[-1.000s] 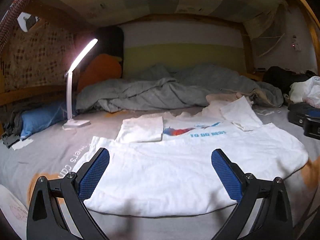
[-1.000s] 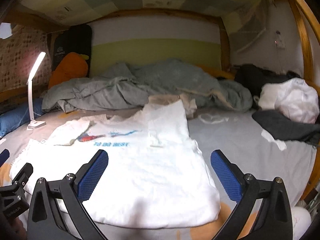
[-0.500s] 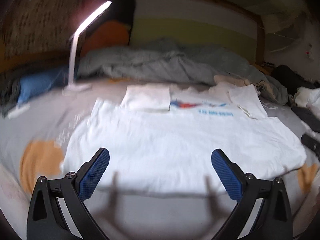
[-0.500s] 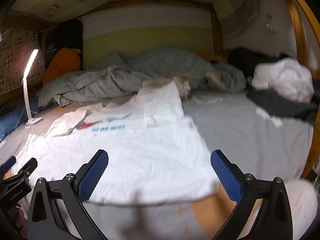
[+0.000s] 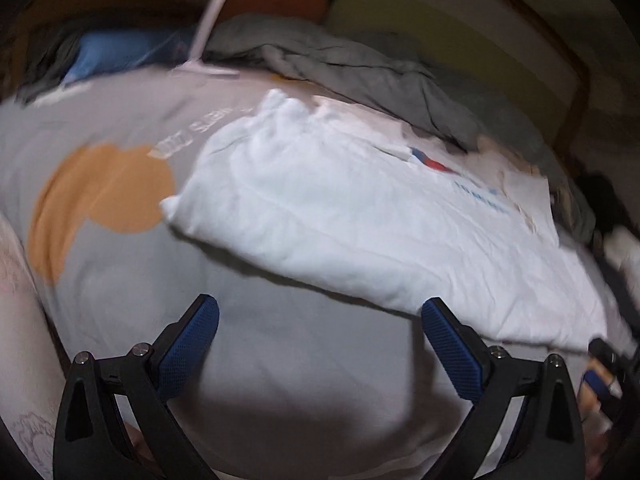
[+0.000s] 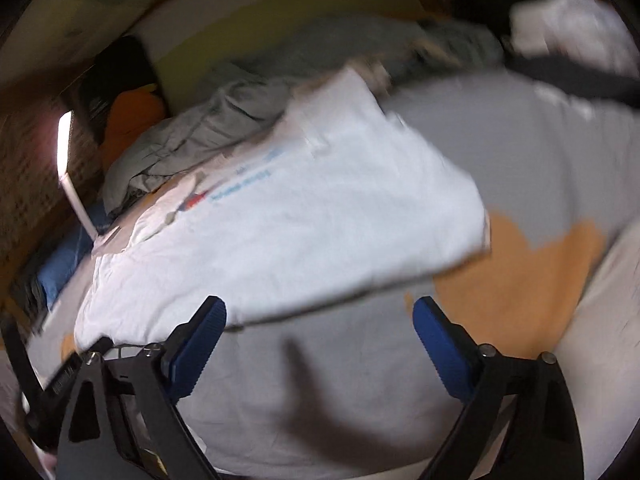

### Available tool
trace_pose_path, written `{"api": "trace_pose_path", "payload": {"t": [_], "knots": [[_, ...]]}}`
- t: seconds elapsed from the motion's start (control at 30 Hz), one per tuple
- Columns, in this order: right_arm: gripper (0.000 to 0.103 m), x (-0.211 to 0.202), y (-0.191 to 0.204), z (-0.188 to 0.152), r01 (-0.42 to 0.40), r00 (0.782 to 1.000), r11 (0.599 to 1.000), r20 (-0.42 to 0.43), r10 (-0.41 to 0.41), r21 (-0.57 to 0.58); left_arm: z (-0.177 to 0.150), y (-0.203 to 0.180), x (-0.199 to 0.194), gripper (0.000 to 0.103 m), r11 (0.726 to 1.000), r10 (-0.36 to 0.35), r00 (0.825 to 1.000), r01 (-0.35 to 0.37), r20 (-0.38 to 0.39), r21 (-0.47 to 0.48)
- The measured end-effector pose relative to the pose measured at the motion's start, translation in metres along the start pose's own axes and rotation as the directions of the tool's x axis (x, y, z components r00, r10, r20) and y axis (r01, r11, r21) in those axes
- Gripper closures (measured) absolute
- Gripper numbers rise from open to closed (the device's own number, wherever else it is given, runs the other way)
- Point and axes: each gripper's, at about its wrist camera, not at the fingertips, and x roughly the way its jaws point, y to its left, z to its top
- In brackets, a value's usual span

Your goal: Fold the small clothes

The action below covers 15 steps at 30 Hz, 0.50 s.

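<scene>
Grey bedsheet (image 5: 132, 280) with orange patches covers the bed, and on it lies the white T-shirt (image 5: 360, 216), spread flat, its blue and red print toward the crumpled grey blanket (image 5: 360, 68). Left gripper (image 5: 320, 342) hangs just short of the shirt's near hem, jaws wide apart and empty. Right gripper (image 6: 318, 338) sits at the same hem; its jaws have just been closing slightly, yet stand wide with nothing between them. Beyond the shirt stands a white lamp (image 6: 66, 160).

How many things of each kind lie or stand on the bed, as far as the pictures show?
White T-shirt: 1
Grey duvet: 1
Desk lamp: 1
Blue pillow: 1
Orange cushion: 1
Total: 5
</scene>
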Motion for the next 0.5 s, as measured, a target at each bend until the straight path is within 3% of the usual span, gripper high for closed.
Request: {"api": "trace_pose_path", "payload": {"t": [0.1, 0.23, 0.43, 0.5], "knots": [[0.017, 0.013, -0.025, 0.006, -0.033, 0.999, 0.991, -0.031, 0.037, 0.127, 0.004, 0.008, -0.001, 0.003, 0.992, -0.077, 0.996, 0.073, -0.039, -0.098], [0.018, 0.023, -0.045, 0.015, -0.1, 0.994, 0.972, -0.019, 0.106, 0.214, 0.013, 0.034, 0.001, 0.003, 0.938, -0.179, 0.983, 0.155, -0.051, -0.311], [0.029, 0.028, -0.046, 0.029, -0.004, 0.999, 0.98, 0.032, -0.002, 0.201, 0.029, 0.052, 0.002, 0.004, 0.883, -0.2, 0.979, 0.199, 0.043, -0.426], [0.039, 0.027, -0.043, 0.032, 0.048, 0.997, 0.985, 0.047, -0.057, 0.166, 0.036, 0.053, 0.004, 0.008, 0.893, -0.174, 0.983, 0.182, 0.058, -0.412]]}}
